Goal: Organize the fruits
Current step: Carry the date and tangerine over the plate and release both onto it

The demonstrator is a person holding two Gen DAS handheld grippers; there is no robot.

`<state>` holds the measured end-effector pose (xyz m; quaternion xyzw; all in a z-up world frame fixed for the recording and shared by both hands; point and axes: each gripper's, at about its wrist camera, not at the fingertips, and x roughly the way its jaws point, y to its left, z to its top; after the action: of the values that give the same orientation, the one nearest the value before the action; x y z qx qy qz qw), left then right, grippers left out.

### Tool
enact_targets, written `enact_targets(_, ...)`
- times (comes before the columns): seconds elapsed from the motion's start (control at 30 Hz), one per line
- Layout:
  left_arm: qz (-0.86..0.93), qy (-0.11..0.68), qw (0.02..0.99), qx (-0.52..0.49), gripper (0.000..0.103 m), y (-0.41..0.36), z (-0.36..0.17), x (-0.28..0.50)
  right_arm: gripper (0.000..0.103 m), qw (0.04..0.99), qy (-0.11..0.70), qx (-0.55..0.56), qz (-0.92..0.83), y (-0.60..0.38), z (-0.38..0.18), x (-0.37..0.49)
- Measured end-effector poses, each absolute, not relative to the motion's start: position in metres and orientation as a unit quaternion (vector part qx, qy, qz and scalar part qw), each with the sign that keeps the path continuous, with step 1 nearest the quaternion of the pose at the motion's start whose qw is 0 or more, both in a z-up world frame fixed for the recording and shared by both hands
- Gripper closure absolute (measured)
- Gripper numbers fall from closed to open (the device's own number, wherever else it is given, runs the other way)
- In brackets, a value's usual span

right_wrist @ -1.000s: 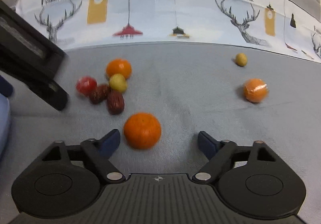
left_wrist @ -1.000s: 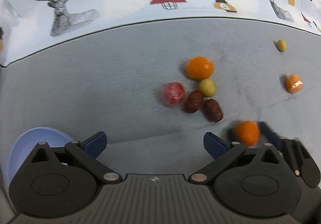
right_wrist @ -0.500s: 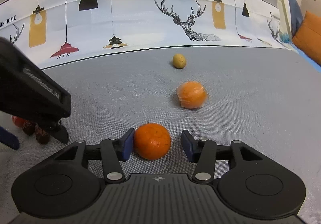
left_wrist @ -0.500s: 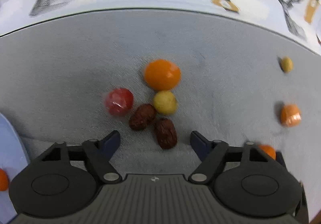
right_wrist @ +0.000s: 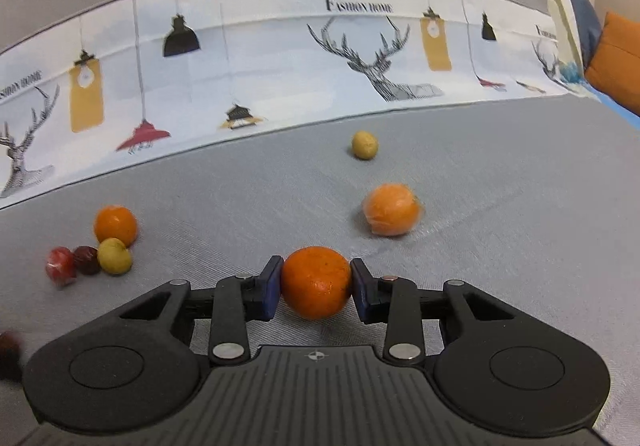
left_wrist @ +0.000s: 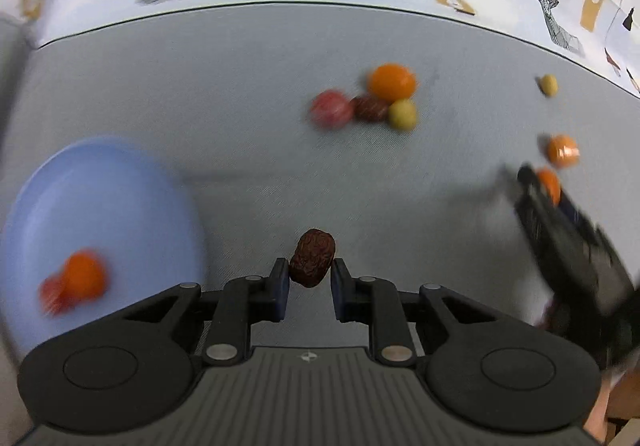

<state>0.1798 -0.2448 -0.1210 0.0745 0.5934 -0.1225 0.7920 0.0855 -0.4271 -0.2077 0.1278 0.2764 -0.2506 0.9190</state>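
"Fashion home" is printed above a deer head on the white backdrop cloth (right_wrist: 280,58). Grey fabric surface (right_wrist: 500,182). Left gripper (left_wrist: 310,278) clamps a wrinkled red date (left_wrist: 312,263) beside the blue plate (left_wrist: 120,182); right gripper (right_wrist: 316,284) clamps an orange (right_wrist: 316,282).

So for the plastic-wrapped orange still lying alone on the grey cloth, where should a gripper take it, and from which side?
Grip the wrapped orange across its widest middle, coming in low from the near side with the jaws open to either flank. It is round and sits apart from the small yellow fruit, so both flanks look free. The wrap may be slippery, so squeeze on the fruit's body.
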Motion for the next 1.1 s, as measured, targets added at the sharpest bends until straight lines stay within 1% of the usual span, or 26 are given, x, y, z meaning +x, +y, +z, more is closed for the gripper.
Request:
enact_targets(0.13, -0.115, 0.581, 0.802, 0.075, 0.079, -0.201, -0.087, 0.146, 0.066, 0.921, 0.276, 0.106, -0.254, -0.42, -0.199, 0.073)
enact_targets(0.2, -0.11, 0.565, 0.814, 0.08, 0.079, -0.178, -0.067, 0.127, 0.066, 0.92, 0.275, 0.105, -0.26, -0.414, -0.183, 0.06)
enact_targets(0.33, -0.097, 0.539, 0.833, 0.081, 0.079, -0.136, -0.034, 0.091, 0.066, 0.936, 0.244, 0.115, -0.228, -0.386, -0.132, 0.012)
enact_targets(0.5, -0.103, 0.513, 0.85, 0.064, 0.079, -0.098, -0.007, 0.052, 0.066, 0.959, 0.227, 0.106, -0.135, -0.326, -0.077, -0.07)
enact_targets(0.63, -0.105, 0.486, 0.865, 0.06, 0.079, -0.078, 0.006, 0.023, 0.066, 0.965, 0.234, 0.109, -0.054, -0.28, -0.051, -0.115)
enact_targets(0.73, -0.106, 0.476, 0.871, 0.052, 0.079, -0.064, 0.008, 0.004, 0.066, 0.963, 0.244, 0.114, -0.004, -0.252, -0.042, -0.127)
enact_targets(0.8, -0.106, 0.472, 0.874, 0.047, 0.079, -0.058, 0.008, -0.005, 0.066, 0.964, 0.246, 0.095, 0.021, -0.233, -0.036, -0.132)
enact_targets(0.9, -0.109, 0.473, 0.873, 0.038, 0.079, -0.053, 0.006, -0.013, 0.066, 0.966, 0.247, 0.071, 0.04, -0.216, -0.03, -0.136)
enact_targets(1.1, -0.115, 0.463, 0.879, 0.026, 0.079, -0.04, 0.013, -0.018, 0.066, 0.966, 0.249, 0.061, 0.033, -0.208, -0.02, -0.138)
